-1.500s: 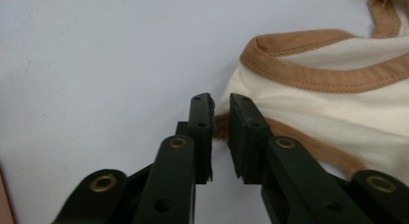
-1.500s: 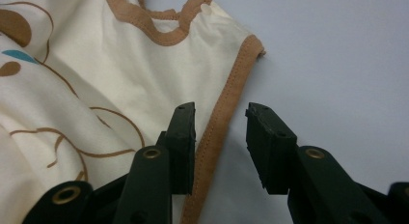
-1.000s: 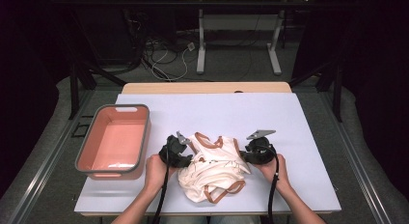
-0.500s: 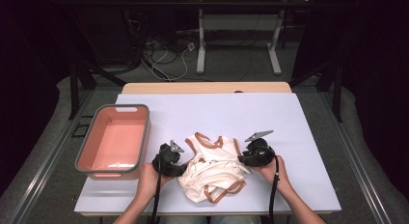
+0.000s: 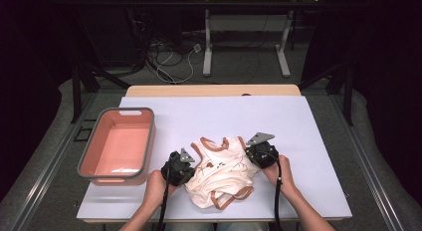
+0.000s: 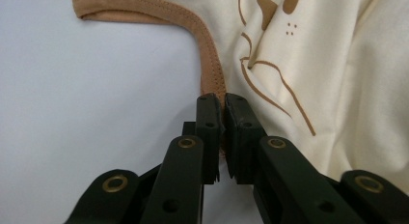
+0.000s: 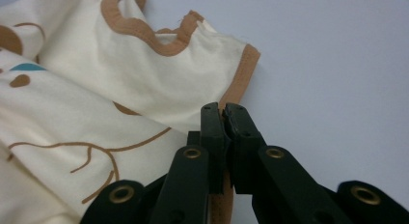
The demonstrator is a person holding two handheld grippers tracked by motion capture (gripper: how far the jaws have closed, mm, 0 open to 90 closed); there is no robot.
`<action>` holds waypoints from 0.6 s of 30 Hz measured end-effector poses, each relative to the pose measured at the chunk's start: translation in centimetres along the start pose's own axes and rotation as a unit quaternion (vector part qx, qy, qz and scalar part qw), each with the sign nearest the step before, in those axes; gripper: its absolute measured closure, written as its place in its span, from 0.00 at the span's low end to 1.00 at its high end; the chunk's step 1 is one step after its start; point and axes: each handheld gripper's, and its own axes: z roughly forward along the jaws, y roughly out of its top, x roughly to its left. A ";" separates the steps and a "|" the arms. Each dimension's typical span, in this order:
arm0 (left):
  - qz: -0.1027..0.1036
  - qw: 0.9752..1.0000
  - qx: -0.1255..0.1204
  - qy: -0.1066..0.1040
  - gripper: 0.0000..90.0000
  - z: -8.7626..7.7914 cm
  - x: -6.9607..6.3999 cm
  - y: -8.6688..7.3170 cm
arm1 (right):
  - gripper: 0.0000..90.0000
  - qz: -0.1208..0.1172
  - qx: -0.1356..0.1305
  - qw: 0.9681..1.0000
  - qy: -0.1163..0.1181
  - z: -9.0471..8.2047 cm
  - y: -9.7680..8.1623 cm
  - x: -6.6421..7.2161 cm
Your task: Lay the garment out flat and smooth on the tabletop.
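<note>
Both claws have just been closing and now pinch the brown trim of a cream baby top (image 5: 221, 173) that lies rumpled near the front middle of the white surface (image 5: 308, 141). Left claw (image 5: 185, 164), seen along its own jaws in the left gripper view (image 6: 223, 101), has the pads pressed together on the brown binding (image 6: 211, 64) of an armhole at the garment's left edge, the trim running straight up and away from the tips before curving off to the left. Right claw (image 5: 254, 154) grips the matching edge on the opposite side; in the right gripper view (image 7: 223, 109) the jaws are nearly touching with a strip of brown binding (image 7: 241, 79) caught between them, beside a short sleeve opening.

From above, the top sits directly between the two claws, its neck opening toward the far side of the surface and its bunched lower part toward the person. The line from one grip to the other runs across the surface, slightly tilted, the right claw a little farther from the person than the left. Slack cloth is heaped between and below the grips, so any coming move likely turns on drawing the claws apart along that cross line, or lifting together, to take the folds out.

A pink tub (image 5: 119, 144) stands well apart to the left, nearer the left hand (image 5: 157, 186) than the right hand (image 5: 278, 173).
</note>
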 end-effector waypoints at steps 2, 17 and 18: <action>0.004 1.000 0.004 0.013 0.96 -0.1 0.0 0.0 | 0.96 0.005 0.013 1.000 0.007 0.8 -0.1 -0.1; -0.013 0.999 0.022 0.042 0.96 -2.0 0.7 -1.8 | 0.95 0.016 0.057 0.998 0.031 0.7 -0.7 0.1; -0.013 0.999 0.023 0.040 0.96 -2.0 0.6 -1.9 | 0.95 0.014 0.060 0.998 0.031 0.6 -0.8 0.0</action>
